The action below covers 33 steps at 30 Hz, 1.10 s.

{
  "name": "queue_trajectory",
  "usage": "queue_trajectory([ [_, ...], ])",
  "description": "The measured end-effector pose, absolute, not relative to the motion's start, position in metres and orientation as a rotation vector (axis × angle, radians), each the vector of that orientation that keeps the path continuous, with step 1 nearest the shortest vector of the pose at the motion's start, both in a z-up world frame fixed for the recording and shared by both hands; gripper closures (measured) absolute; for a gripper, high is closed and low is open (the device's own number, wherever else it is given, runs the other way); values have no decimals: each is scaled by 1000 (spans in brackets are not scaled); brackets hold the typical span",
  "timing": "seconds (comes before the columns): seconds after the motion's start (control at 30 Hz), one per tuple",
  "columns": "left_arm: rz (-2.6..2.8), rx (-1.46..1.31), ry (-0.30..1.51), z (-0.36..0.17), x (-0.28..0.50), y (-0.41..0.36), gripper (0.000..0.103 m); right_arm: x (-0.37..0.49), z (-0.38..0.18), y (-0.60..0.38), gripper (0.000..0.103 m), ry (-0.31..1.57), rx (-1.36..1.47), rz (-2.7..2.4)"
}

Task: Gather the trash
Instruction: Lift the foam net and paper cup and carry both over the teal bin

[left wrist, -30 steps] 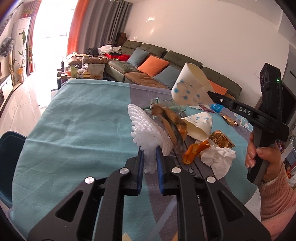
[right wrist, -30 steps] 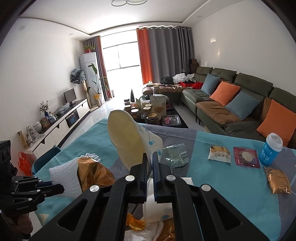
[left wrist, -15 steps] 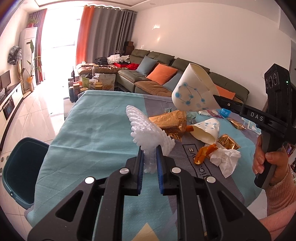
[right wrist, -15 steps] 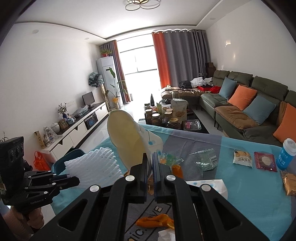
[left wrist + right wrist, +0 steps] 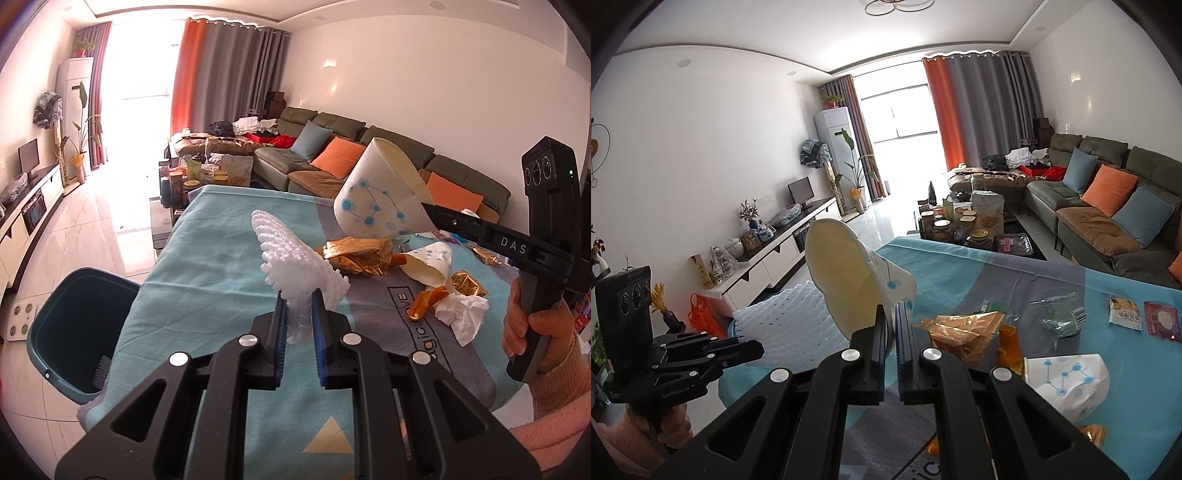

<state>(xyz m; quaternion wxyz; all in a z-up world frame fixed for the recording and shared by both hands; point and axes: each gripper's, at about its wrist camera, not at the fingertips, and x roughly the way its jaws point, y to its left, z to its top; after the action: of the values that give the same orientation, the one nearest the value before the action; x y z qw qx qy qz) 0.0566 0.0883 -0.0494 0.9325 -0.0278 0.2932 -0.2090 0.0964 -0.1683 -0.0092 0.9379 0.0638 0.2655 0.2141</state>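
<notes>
The left gripper (image 5: 299,306) is clamped on a white foam net (image 5: 291,258), the right gripper (image 5: 891,321) on a paper cup (image 5: 849,280). The teal bin (image 5: 74,325) sits on the floor at the left gripper's nine o'clock, nearer that hand.

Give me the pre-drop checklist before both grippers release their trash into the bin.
1. Left gripper clamped on white foam net: ok.
2. Right gripper pinching paper cup rim: ok.
3. Teal bin open beside the table: ok.
4. Foam net over the bin: not ok, it hangs above the table.
5. Paper cup over the bin: cannot tell.
6. Bin has room: ok.
</notes>
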Motion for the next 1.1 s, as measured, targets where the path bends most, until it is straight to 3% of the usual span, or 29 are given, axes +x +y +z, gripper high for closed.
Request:
queue_trajectory([
  [1.1,-194,-138,578,-42,35,185,90,127,-27,-73,99,632,115,676],
])
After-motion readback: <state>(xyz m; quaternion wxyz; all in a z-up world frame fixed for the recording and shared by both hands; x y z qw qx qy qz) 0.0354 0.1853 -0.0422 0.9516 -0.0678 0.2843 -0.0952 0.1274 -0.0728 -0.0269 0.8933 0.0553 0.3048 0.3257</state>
